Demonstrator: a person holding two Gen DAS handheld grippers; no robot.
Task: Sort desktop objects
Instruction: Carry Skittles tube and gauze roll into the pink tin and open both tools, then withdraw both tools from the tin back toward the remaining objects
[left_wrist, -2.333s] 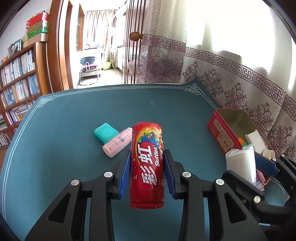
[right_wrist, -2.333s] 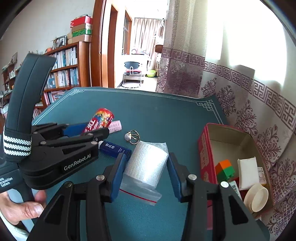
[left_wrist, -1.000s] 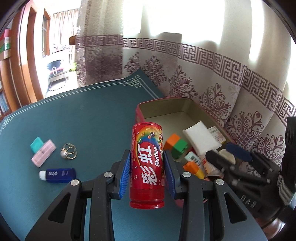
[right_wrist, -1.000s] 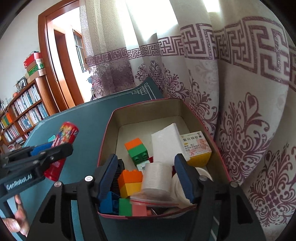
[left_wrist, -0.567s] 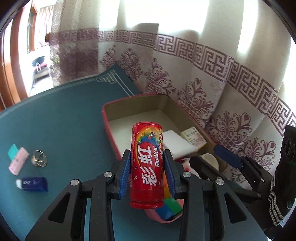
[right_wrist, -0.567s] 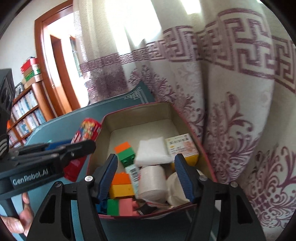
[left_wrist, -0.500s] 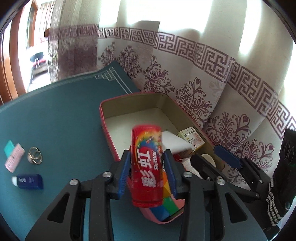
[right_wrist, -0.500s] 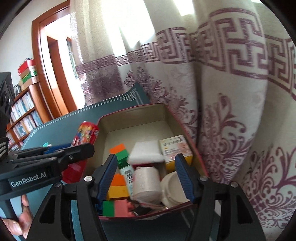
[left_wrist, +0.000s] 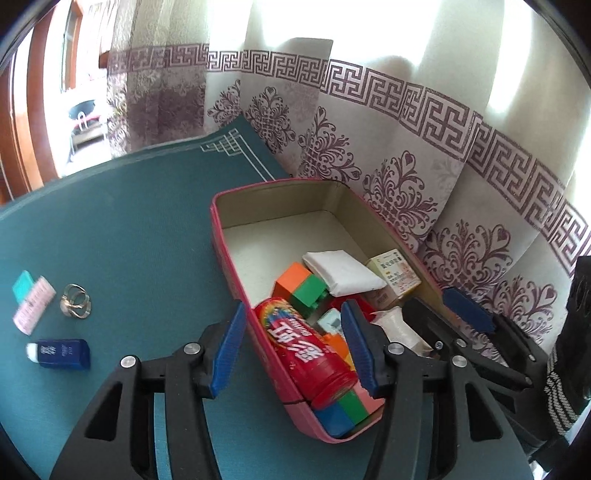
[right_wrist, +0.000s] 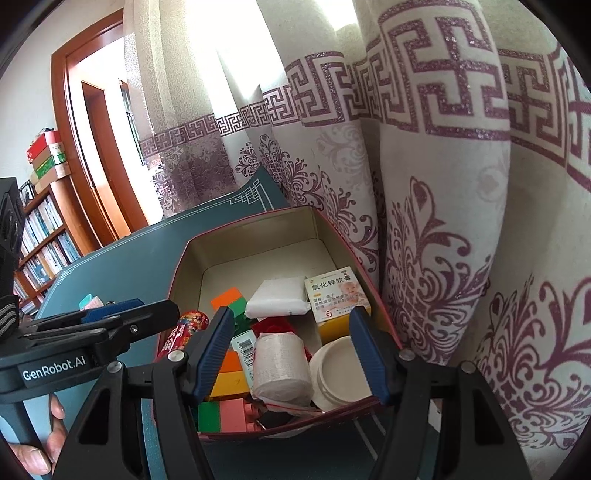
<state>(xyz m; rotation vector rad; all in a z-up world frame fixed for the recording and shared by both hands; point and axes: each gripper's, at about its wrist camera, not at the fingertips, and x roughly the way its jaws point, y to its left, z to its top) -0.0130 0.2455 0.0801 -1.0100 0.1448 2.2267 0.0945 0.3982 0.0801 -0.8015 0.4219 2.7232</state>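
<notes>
Red candy tube (left_wrist: 308, 354) lies tilted on the blocks at the box's (left_wrist: 218, 236) near wall, free between the left gripper's (left_wrist: 293, 350) opening fingers, so withdrawing carelessly could knock it out; right gripper (right_wrist: 295, 349) spread, empty.

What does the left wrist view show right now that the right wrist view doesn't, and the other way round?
Left wrist only: the blue tube, the metal rings and the pink case waiting on the green mat.
Right wrist only: the white lidded jar, a bookshelf and the doorway.
Both: the red box with the Skittles can lying inside, released by the opening left claw, plus the gauze roll, the tissue pack and the ointment box.
</notes>
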